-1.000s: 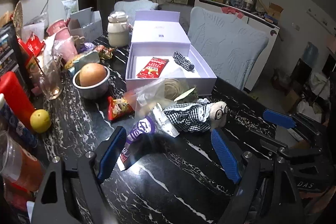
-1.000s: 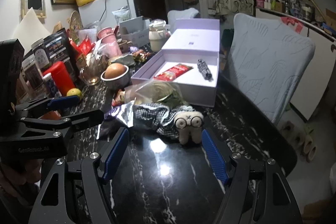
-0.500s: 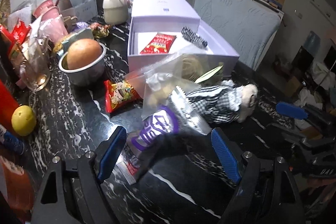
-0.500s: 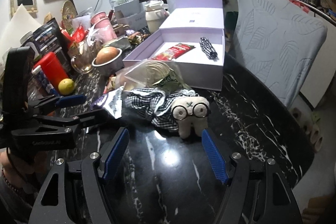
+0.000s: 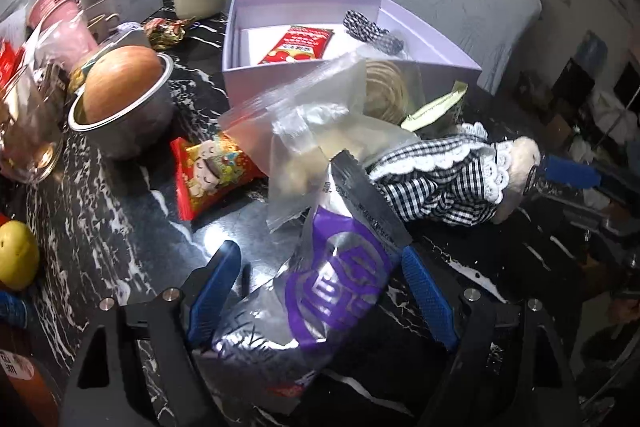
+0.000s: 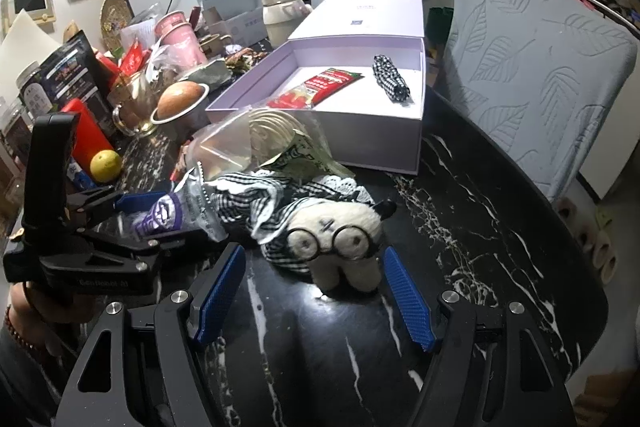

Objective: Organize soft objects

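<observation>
Plush toy (image 6: 340, 239) just ahead of wide-open right gripper (image 6: 312, 295), purple packet (image 5: 336, 291) between spread left gripper (image 5: 320, 291) fingers, ungripped

We see our left hand-held gripper (image 5: 322, 293) as a black angular frame with triangular cut-outs, silver round screw heads near the finger hinges, and two fingers (image 5: 212, 291) faced with blue, finely cross-hatched pads. Our right hand-held gripper (image 6: 314, 297) has the same build: black frame, silver screws, blue textured fingers (image 6: 408, 301). From the right wrist view, the left one's side carries faint grey lettering we cannot read. Our left hand (image 6: 24, 307) shows bare skin, with a dark beaded bracelet at the wrist.
</observation>
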A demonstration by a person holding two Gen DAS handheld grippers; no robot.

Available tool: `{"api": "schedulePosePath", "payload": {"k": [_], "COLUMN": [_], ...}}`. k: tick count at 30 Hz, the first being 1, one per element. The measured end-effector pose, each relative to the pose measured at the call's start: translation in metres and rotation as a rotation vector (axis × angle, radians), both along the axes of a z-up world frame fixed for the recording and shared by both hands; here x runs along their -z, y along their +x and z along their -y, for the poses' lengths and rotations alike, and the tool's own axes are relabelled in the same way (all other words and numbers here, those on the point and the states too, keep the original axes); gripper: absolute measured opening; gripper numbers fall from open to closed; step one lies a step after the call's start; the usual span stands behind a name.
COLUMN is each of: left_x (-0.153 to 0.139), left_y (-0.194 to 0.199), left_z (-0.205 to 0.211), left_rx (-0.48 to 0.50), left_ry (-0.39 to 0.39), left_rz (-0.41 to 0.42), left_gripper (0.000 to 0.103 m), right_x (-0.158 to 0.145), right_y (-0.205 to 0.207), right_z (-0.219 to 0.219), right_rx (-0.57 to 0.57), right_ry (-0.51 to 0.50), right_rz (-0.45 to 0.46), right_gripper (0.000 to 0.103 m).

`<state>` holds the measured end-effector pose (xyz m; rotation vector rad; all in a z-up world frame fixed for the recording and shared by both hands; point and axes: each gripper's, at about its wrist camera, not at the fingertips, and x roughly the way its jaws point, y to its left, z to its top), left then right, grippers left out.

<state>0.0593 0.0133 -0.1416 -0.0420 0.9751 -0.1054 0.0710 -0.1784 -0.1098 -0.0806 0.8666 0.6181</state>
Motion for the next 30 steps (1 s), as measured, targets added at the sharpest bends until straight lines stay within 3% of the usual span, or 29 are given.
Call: {"api": "schedulePosePath", "payload": {"k": [9,12,13,14,19,30], "left_x": [0.009,0.008,0.006,0.005,-0.01,-0.053], "left_y": [-0.007,-0.014,-0.016,-0.014,-0.015,-0.009], "left_z": [0.002,-0.002,-0.004,-0.006,-0.016,-0.011], "left_rx": [-0.012,-0.028,-0.032,-0.042,-0.074,-0.08], "left_ry": [0.045,0.06,0.052,0.048,-0.055,-0.069], "left_rz": [-0.032,-0.006,-0.006,-0.011,0.022,0.119], "left_gripper": [0.081,0.055,0.041,0.036,0.031,0.031], "right_x": [0.0,-0.001,-0.002,-0.002,-0.004,0.003], "right_y": [0.018,0.025,0.027,0.03,0.042,0.074], "right_z": [0.004,0.003,0.001,0.0,-0.012,-0.037], "right_rx": [0.008,0.004,0.002,-0.003,-0.036,-0.13], "right_ry": [0.017,0.014,0.01,0.008,-0.003,0.01], "right_rz": [-0.013,-0.004,-0.001,0.002,0.023,-0.027], "right_gripper": [0.073,0.073,0.073,0.073,0.073,0.073]}}
